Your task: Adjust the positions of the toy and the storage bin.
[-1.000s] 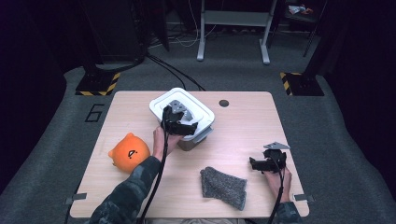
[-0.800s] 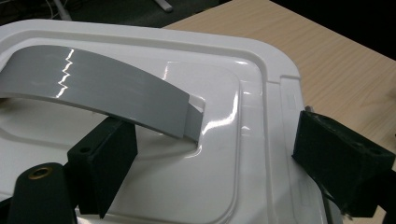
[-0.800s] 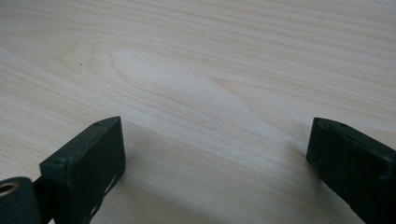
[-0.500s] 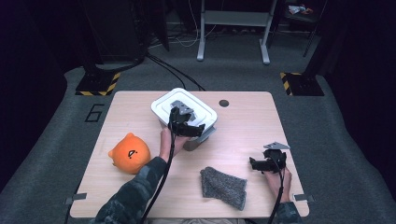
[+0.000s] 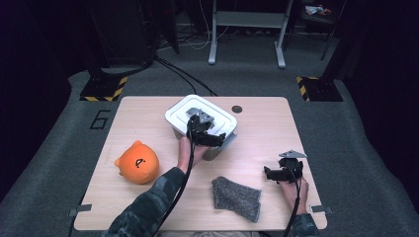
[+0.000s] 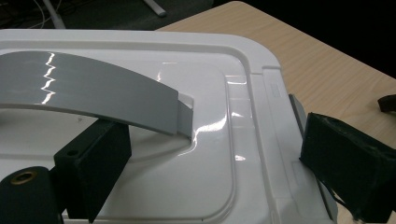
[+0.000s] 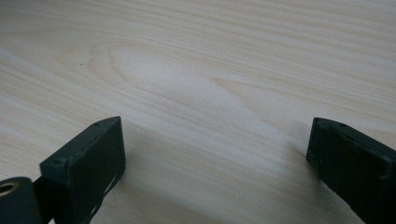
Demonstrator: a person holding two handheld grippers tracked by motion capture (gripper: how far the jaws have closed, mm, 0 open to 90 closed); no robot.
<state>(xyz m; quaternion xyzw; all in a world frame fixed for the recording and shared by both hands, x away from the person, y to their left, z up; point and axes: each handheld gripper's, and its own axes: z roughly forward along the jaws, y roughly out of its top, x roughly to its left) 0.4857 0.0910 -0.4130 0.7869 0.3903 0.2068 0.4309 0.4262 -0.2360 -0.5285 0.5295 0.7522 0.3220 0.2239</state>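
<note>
The table (image 5: 148, 108) is taken up near its middle by the white lidded box (image 5: 200, 118), the landmark here. Near its front left an orange plush toy (image 5: 137, 162) is seen, and a grey cloth (image 5: 236, 197) in front of it. Since a second ago the left gripper (image 6: 205, 163) has been shifted across the lid toward the box's right edge; its jaws have just been opening and are spread wide, nothing pressed. A side latch is probably sought next. Well right of the box, the right gripper (image 7: 215, 163) is held wide and empty.

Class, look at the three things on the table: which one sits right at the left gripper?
The white lidded box with the grey handle: the left gripper is over its lid. The orange plush toy and the grey cloth lie apart, nearer the person.
</note>
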